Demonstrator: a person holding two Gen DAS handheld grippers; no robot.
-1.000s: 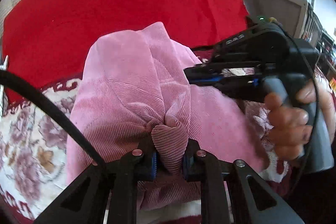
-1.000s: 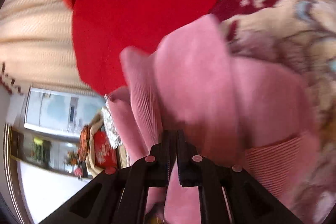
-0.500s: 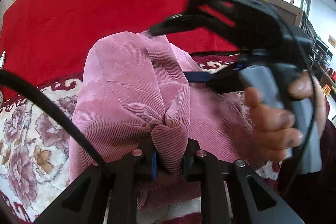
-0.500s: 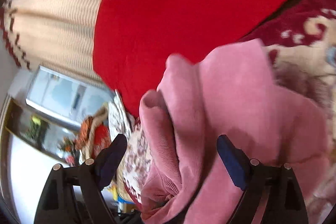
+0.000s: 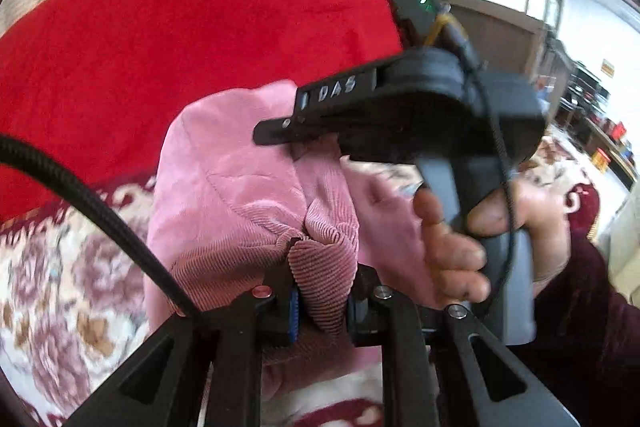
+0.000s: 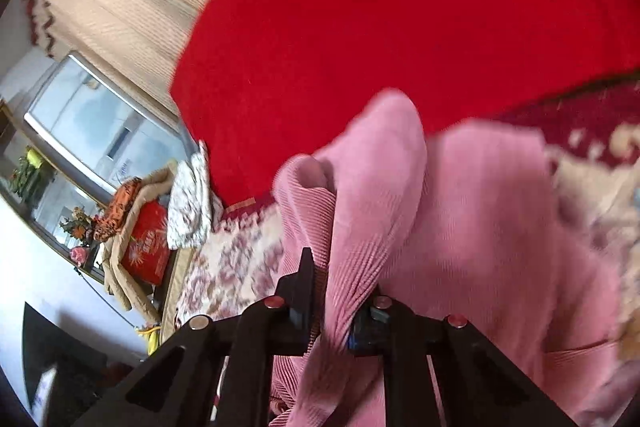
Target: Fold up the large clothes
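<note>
Pinched hard in the left gripper [image 5: 322, 291]: a bunched ridge of the pink corduroy garment [image 5: 224, 187], the same bite as a second ago, no slip to be seen.

Closing now on a standing fold of that garment: the right gripper [image 6: 332, 311], with cloth filling the gap and both pads already against it. Half a second back, wide apart with the cloth loose between; a second back, shut on another part. So: let go, rolled over, taken hold afresh. From the left wrist view, seen side-on above the heap, handle in the person's hand [image 5: 460, 247].

Further out, both holds lie close together on one mound of cloth. Partly raised at the two pinches, the rest slumped on the floral cover [image 5: 52, 267], in front of the red blanket [image 5: 160, 47]. Rather more of the cover showing under the near edge than before, hinting at a lift.

Judged for the task: regrip finished or nearly so, two points secured. Likely ready to be drawn apart and shaken flat before any fold. No crease laid yet, so early going.
</note>
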